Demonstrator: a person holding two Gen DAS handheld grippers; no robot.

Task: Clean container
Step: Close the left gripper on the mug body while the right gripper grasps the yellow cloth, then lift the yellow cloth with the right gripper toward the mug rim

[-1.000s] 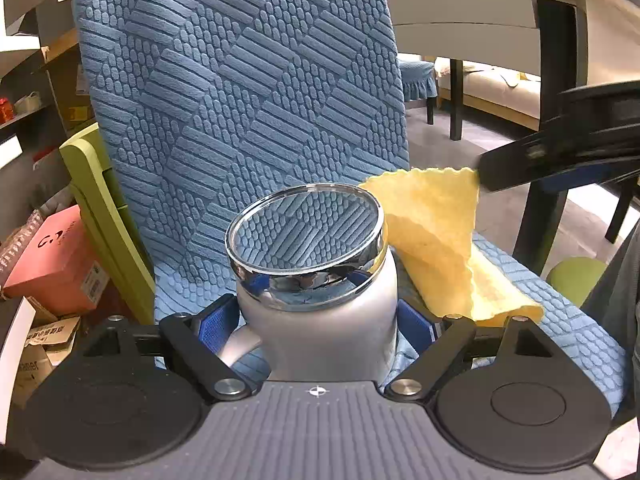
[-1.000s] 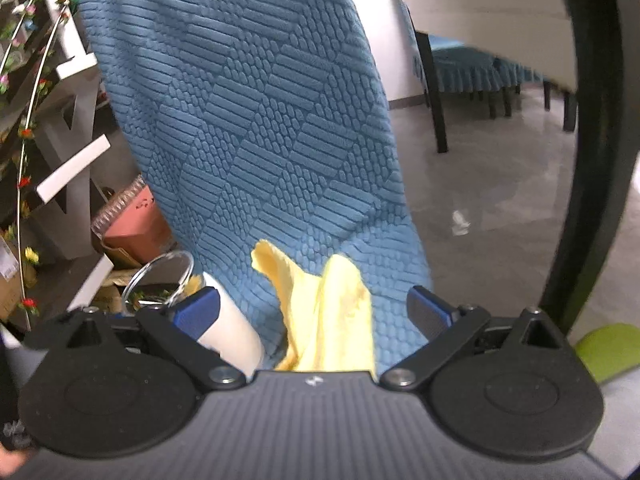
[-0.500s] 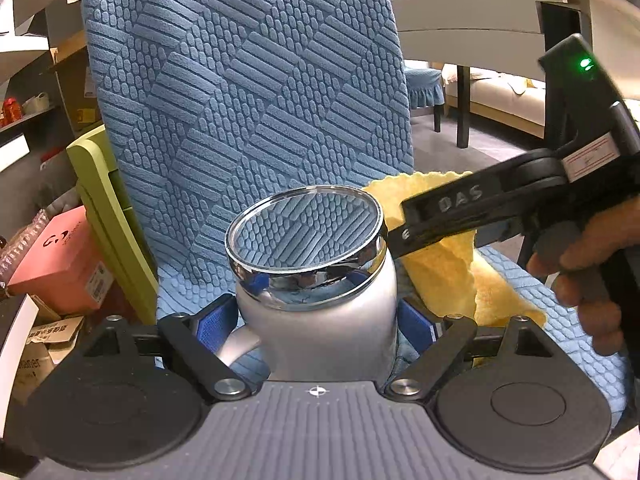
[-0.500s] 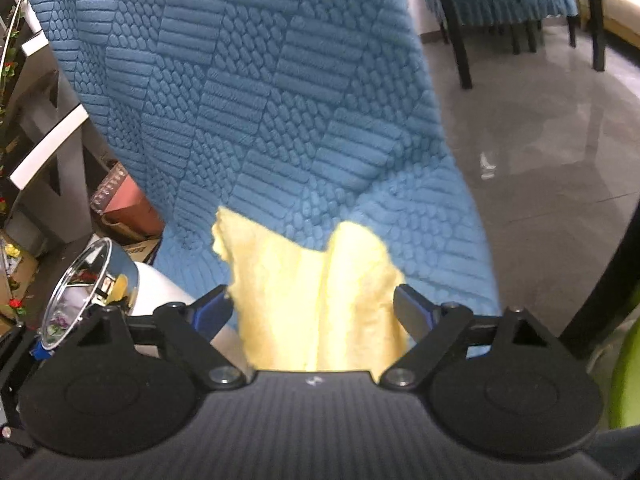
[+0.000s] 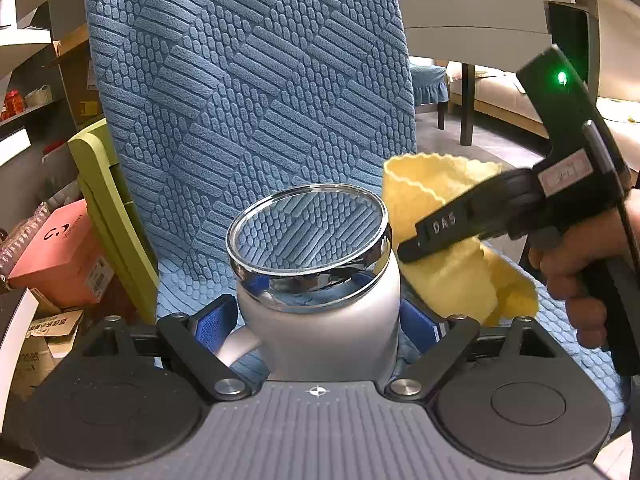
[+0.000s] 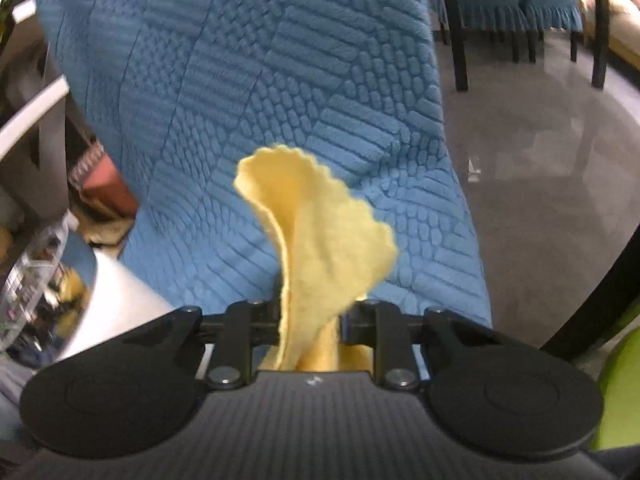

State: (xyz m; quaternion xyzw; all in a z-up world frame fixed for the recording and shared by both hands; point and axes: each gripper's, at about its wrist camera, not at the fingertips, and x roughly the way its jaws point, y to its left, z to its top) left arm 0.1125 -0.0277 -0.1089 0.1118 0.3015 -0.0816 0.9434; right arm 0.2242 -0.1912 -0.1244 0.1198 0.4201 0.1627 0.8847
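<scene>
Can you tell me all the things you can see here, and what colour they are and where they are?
container: one, white with a shiny chrome-rimmed lid, on the chair seat, held between the left gripper's blue pads
cloth: one, yellow, wavy edge, pinched in the right gripper beside the container
chair cover: one, blue, textured, over the chair's back and seat
green chair: one, lime green, behind the blue chair on the left
box: one, pink, lower left on the clutter
table: one, white top with dark legs, upper right
left gripper: black, shut on the container
right gripper: black, shut on the cloth
hand: one, gripping the right gripper's handle
</scene>
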